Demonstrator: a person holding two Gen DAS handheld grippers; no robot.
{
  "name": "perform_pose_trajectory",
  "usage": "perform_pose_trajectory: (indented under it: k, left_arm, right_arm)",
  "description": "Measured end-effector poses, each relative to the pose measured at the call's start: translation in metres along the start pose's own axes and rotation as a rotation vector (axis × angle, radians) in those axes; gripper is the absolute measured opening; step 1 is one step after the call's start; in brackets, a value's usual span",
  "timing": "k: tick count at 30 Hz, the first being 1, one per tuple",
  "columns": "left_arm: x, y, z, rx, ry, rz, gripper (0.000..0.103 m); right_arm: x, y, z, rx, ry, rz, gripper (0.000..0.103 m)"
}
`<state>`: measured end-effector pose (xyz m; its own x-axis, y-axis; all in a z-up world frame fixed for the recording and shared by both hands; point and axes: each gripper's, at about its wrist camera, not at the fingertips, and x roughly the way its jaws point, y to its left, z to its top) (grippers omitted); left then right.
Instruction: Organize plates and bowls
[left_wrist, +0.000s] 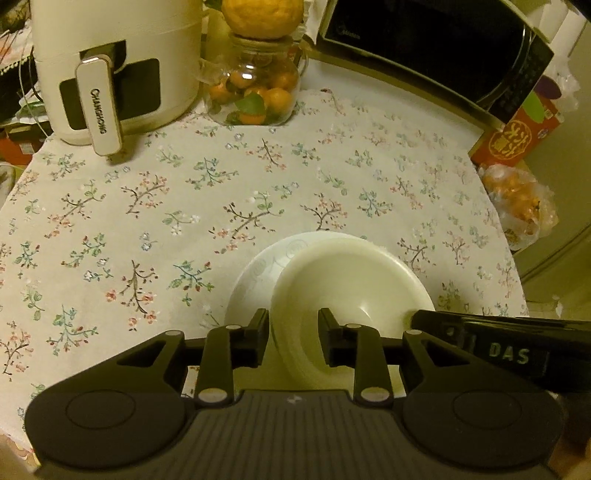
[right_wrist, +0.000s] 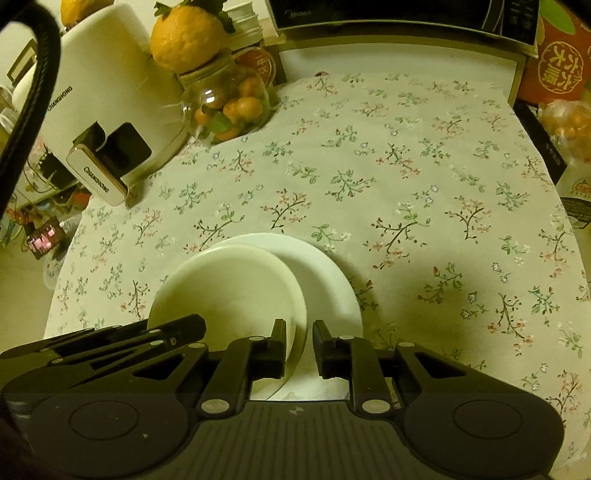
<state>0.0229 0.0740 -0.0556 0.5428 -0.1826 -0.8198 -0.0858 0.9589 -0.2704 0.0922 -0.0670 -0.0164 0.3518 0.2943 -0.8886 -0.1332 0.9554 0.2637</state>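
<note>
A cream bowl (left_wrist: 354, 280) (right_wrist: 229, 288) rests in a white embossed plate (left_wrist: 255, 280) (right_wrist: 328, 280) on the floral tablecloth, near the table's front edge. My left gripper (left_wrist: 293, 332) straddles the bowl's near left rim. One finger is outside and one inside, and the jaws stand a little apart without pressing the rim. My right gripper (right_wrist: 299, 339) straddles the opposite rim the same way, with a slit of plate showing beside the outer finger. In the left wrist view the right gripper (left_wrist: 498, 343) shows at the bowl's right. The left gripper (right_wrist: 110, 339) shows at the lower left of the right wrist view.
A white air fryer (left_wrist: 114, 66) stands at the back left. Beside it is a glass jar of small oranges (left_wrist: 255, 92) topped by a large citrus fruit (left_wrist: 264, 16). A microwave (left_wrist: 443, 44) fills the back right, with a red box (left_wrist: 517, 136) and a bag of oranges (left_wrist: 517, 199) at the right edge.
</note>
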Motion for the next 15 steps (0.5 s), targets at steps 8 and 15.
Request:
perform_pose_trajectory:
  k: [8, 15]
  left_arm:
    - [-0.052, 0.002, -0.02, 0.019, -0.146, 0.076, 0.035]
    - [-0.106, 0.003, -0.047, 0.028, -0.249, 0.134, 0.038]
  right_arm:
    - [-0.038, 0.007, -0.015, -0.045, -0.123, 0.006, 0.034]
    - [-0.075, 0.015, -0.057, -0.041, -0.199, 0.028, 0.037]
